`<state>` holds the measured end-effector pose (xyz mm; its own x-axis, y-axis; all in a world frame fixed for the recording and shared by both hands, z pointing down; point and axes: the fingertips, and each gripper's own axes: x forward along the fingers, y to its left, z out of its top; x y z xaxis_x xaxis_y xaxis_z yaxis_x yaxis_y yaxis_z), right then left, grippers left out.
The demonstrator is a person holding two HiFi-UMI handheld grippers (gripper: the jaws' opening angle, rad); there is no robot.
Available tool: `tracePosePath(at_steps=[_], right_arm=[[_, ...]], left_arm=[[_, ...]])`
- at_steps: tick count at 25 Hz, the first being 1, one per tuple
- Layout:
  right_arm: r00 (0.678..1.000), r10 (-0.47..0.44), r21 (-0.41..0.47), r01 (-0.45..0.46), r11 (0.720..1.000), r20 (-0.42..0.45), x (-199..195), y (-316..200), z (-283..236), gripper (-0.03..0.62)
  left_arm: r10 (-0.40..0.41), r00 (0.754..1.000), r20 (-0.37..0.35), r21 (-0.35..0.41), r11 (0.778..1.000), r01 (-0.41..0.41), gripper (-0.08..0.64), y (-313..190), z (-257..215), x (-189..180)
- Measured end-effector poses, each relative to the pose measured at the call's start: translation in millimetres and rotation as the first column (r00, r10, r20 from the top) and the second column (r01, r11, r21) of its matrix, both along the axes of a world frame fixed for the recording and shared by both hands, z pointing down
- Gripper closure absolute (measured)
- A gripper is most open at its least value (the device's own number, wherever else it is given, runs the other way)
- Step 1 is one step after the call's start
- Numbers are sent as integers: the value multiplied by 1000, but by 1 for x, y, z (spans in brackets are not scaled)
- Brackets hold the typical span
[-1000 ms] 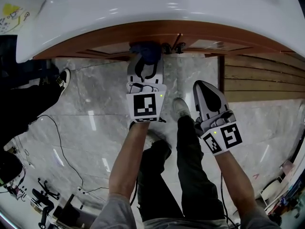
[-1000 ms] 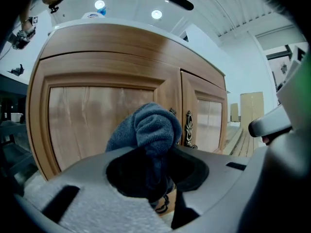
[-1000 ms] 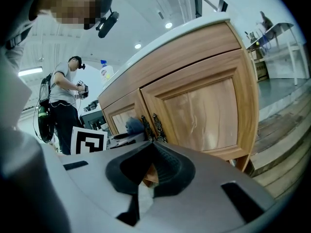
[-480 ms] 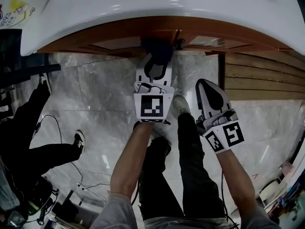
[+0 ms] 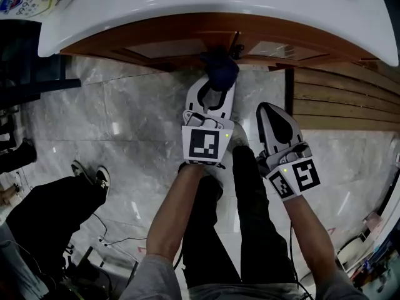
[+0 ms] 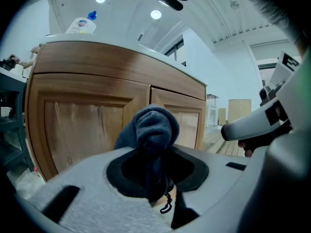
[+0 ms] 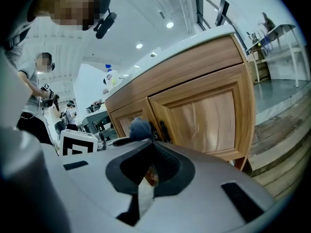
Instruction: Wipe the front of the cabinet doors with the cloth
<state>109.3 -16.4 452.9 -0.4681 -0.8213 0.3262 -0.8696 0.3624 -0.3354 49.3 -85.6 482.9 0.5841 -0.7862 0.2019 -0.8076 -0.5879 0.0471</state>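
Observation:
A dark blue cloth is bunched in my left gripper, which is shut on it. The cloth presses against the wooden cabinet doors, beside the seam with the dark handles. In the left gripper view the cloth covers the seam between the left door and the right door. My right gripper hangs shut and empty, lower right of the left one, back from the cabinet. Its view shows the right door, the handles and the cloth.
A white countertop overhangs the doors, with a bottle on it. Wooden planks lie right of the cabinet. Another person's legs and shoes stand on the marble floor at left, near cables. My own legs are below.
My left gripper has slid the cloth rightward along the door fronts, from the left door toward the seam. The right gripper has hardly moved. The bystander at left has shifted lower.

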Motion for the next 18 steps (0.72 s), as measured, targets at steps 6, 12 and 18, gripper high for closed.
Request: tracePosePath(at_steps=[6, 12, 18], right_arm=[[1000, 0, 0, 0, 1000, 12, -12, 8, -14, 583], [1000, -22, 5, 22, 1000, 20, -32, 12, -28, 583], [998, -47, 7, 46, 999, 29, -50, 12, -32, 583]], left_arm=[[-23, 1000, 0, 8, 1000, 23, 463, 17, -16, -18], [-61, 998, -11, -34, 998, 60, 463, 33, -28, -40], [-92, 996, 13, -31, 995, 92, 463, 37, -29, -64]])
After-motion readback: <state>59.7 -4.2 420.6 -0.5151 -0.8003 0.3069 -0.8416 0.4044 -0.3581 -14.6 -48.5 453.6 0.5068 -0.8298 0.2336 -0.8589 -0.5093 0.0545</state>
